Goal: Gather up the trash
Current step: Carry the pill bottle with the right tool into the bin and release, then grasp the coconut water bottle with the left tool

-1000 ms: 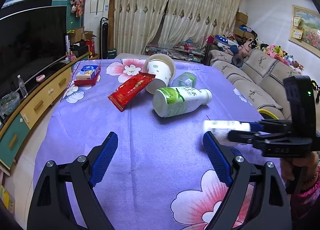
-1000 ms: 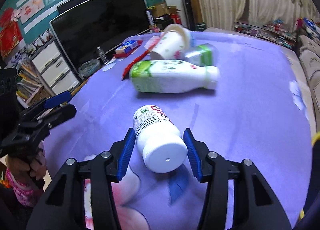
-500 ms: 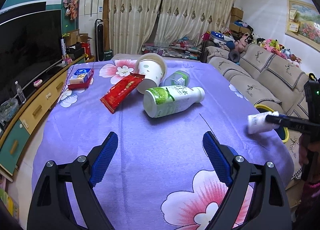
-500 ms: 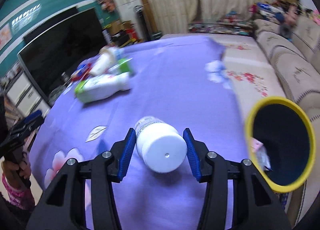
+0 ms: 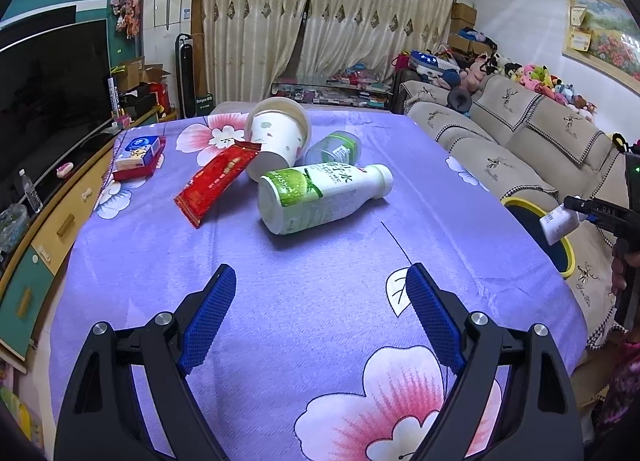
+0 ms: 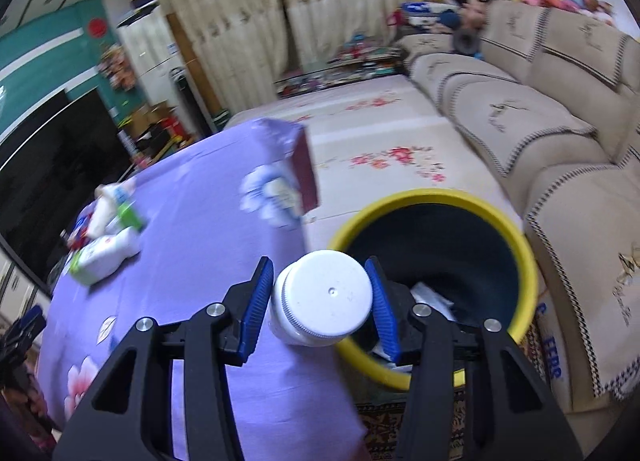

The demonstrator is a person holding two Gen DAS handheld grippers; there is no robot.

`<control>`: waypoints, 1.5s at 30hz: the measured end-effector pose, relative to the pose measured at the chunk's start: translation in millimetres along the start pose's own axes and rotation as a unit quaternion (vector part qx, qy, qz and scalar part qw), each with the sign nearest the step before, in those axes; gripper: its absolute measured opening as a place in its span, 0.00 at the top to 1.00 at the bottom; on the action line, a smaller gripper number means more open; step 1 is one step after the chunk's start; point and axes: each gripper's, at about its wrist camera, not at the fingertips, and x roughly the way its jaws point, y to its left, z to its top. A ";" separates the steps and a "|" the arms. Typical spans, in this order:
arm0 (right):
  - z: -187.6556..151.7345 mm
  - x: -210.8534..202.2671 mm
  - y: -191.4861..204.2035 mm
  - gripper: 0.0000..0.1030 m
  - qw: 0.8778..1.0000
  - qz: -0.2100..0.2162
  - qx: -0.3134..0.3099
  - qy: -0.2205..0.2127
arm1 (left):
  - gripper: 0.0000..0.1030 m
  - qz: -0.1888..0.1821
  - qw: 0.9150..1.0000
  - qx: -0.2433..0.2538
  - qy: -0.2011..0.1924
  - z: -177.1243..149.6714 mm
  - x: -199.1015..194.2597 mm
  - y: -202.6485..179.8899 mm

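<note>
My right gripper (image 6: 320, 297) is shut on a small white pill bottle (image 6: 322, 299) and holds it in the air over the near rim of a yellow-rimmed trash bin (image 6: 516, 237) beside the table. The bottle also shows in the left wrist view (image 5: 558, 223), above the bin (image 5: 566, 257). My left gripper (image 5: 316, 309) is open and empty over the purple flowered tablecloth (image 5: 280, 281). Ahead of it lie a green-and-white bottle (image 5: 320, 195), a paper cup (image 5: 278, 139) on its side, a small clear bottle (image 5: 334, 147) and a red snack wrapper (image 5: 218, 181).
A blue-and-red box (image 5: 140, 157) lies at the table's far left. A TV cabinet (image 5: 52, 213) runs along the left. A beige sofa (image 6: 560, 141) stands right of the bin. The bin holds some white scraps (image 6: 430, 297).
My right gripper has carried the white bottle off the table to the right, to over the bin's rim. My left gripper has stayed open and drawn back a little.
</note>
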 end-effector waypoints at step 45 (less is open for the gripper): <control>7.2 59.5 -46.3 0.47 0.996 -0.050 0.053 0.044 | 0.17 -0.056 0.989 0.127 0.060 74.6 130.7 28.1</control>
